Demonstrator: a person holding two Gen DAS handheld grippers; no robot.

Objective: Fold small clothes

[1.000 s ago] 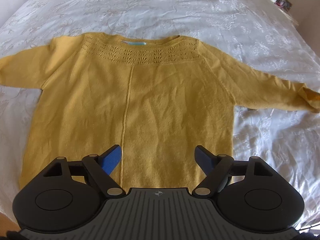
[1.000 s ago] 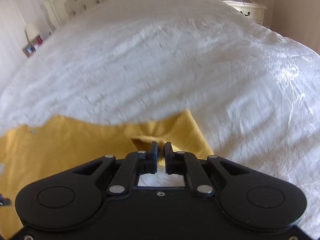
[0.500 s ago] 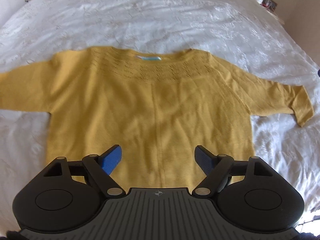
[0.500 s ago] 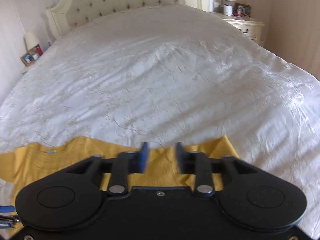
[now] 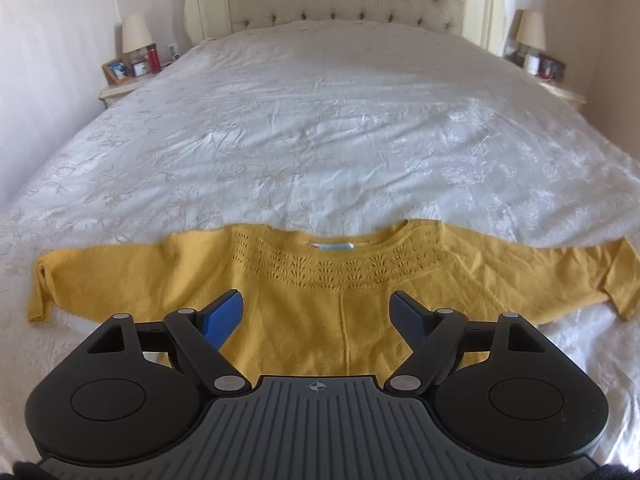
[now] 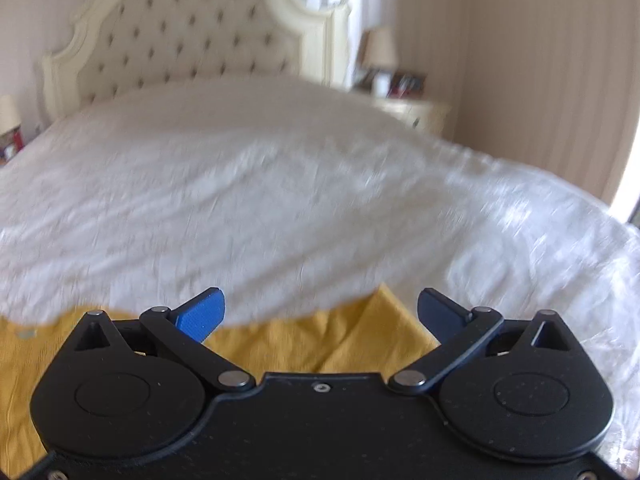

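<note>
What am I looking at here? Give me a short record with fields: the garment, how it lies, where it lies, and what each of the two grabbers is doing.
garment: yellow knitted sweater
lay: flat, both sleeves spread sideways, unfolded
surface: white bedspread
left gripper: open, holds nothing
right gripper: jaws have just been opening; open over the sweater's sleeve, nothing clamped

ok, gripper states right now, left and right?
Left gripper: open, holding nothing, above the yellow sweater.
Right gripper: open, jaws have just been opening, nothing between them.
</note>
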